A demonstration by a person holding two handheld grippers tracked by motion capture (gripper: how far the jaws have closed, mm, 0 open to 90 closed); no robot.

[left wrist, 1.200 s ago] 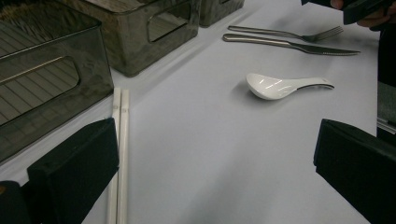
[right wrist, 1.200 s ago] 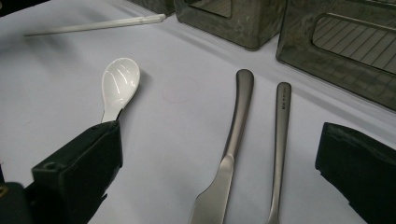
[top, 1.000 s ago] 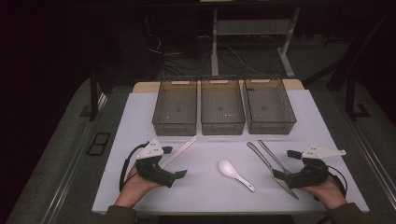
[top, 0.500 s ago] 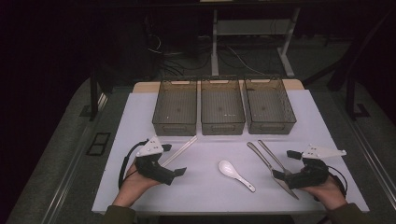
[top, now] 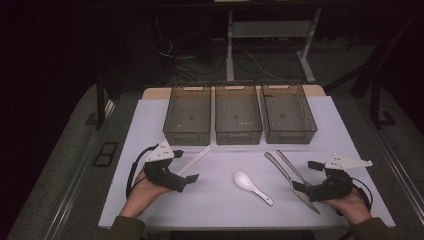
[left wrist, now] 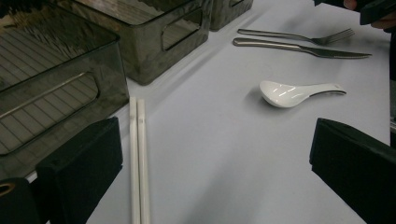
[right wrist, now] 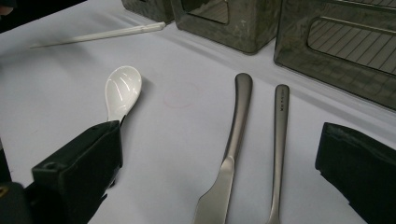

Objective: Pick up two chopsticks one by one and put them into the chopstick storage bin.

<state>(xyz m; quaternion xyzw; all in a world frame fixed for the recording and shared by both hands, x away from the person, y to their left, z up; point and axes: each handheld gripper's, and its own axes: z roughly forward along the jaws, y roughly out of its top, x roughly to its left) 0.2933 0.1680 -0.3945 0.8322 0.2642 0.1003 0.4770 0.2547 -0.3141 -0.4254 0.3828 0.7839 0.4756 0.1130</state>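
My left gripper [top: 187, 181] rests low at the near left of the white table [top: 150, 120], jaws spread wide and holding nothing. The white chopsticks [top: 194, 160] lie just beside it, a pair side by side, touching along their length; in the left gripper view they [left wrist: 139, 158] run up between my jaws, close to the left jaw, toward the left bin [top: 188, 116]. My right gripper [top: 301, 187] sits at the near right, jaws also wide apart, nothing between the pads. The knife [top: 290, 181] and fork [top: 292, 166] lie flat directly ahead of it; in the right gripper view the knife [right wrist: 231, 154] and fork [right wrist: 279, 144] run parallel and apart between my jaws, handles pointing away toward the bins. White spoon [top: 252, 186] lies near the table's middle, between the two grippers, bowl toward the left; well apart from the chopsticks, nearer the knife. Three dark clear bins stand in a row at the far side: left, middle bin [top: 238, 114], right bin [top: 289, 112], walls just beside each other. I cannot tell whether the walls touch.
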